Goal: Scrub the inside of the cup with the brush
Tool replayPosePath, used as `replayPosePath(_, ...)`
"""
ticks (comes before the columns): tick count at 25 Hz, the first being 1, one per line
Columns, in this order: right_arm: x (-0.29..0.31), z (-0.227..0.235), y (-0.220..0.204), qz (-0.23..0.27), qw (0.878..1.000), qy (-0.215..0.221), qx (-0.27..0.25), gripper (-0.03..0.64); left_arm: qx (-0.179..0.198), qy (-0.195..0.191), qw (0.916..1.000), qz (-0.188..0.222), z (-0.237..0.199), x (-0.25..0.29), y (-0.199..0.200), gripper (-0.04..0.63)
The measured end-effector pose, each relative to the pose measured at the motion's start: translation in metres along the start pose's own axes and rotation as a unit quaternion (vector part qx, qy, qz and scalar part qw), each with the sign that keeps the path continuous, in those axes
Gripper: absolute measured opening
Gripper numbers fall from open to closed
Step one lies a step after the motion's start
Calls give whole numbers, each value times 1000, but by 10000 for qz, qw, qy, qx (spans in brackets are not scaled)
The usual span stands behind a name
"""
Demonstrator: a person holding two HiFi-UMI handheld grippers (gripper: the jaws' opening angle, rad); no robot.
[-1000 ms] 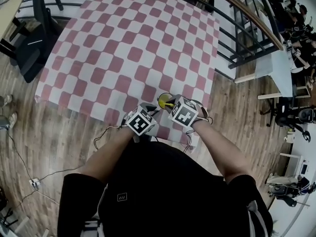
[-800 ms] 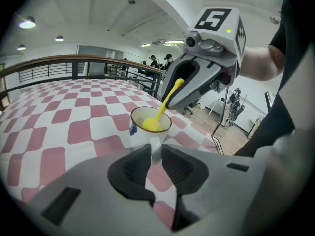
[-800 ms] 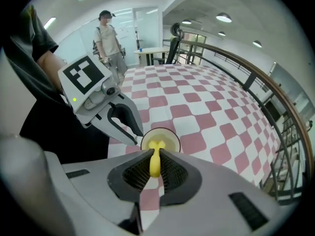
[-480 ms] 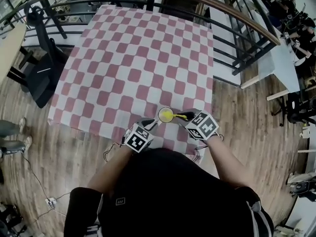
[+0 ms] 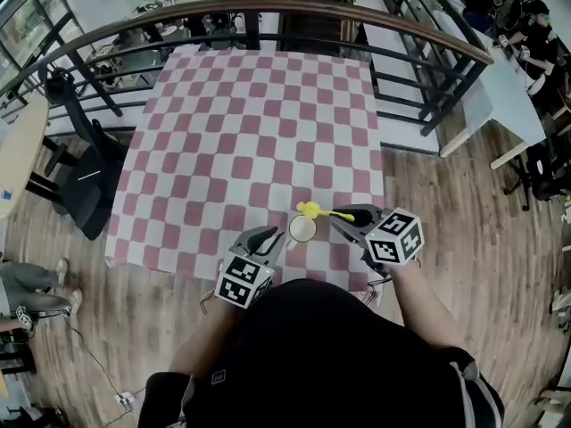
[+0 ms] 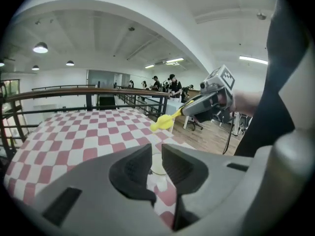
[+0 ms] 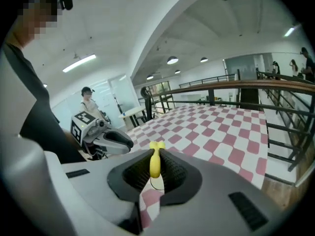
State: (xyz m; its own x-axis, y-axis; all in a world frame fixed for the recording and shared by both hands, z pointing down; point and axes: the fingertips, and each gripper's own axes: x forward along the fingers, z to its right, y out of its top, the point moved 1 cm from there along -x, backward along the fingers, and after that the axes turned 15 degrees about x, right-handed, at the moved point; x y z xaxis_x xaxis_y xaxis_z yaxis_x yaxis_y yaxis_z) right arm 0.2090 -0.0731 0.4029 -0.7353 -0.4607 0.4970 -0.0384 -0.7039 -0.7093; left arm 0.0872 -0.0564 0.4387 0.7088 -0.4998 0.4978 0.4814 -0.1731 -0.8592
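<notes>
Left tongs (image 5: 270, 235) sit at the cup's 8 o'clock, just beside it and not touching. Their own view shows the jaws spread with a narrow gap and nothing pinched, and the rim shows through the gap farther out. The cup (image 5: 302, 228) stands upright and unheld on the table (image 5: 232, 132), near the 6 o'clock edge of the checked cloth, mouth up. I can't tell whether anything is inside it. The brush (image 5: 314, 210) is outside the cup: its yellow head hangs at the rim's 12 to 1 o'clock and the handle runs off toward 3 o'clock. Right tongs (image 5: 343, 214) are pressed onto that handle; their own view shows the yellow shaft clamped between the pads, head pointing away. My reading is that the scrub is not engaged at this moment, with the bristles clear of the mouth. I'd say the next move calls for the left jaws to close on the cup wall to steady it. The right wrist then tips the head down into the mouth, centred so the light cup isn't pushed over.
</notes>
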Motion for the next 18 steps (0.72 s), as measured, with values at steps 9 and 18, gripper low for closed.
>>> replayPosePath(9,-61,-41,66,1485,9871,596,87,43,168,346,9964,750,-21,-55,94,64)
replayPosePath(18,-110,-92,102,2444,9647,940,-286,43,265,772,9801,1810,-37,-110,163,64)
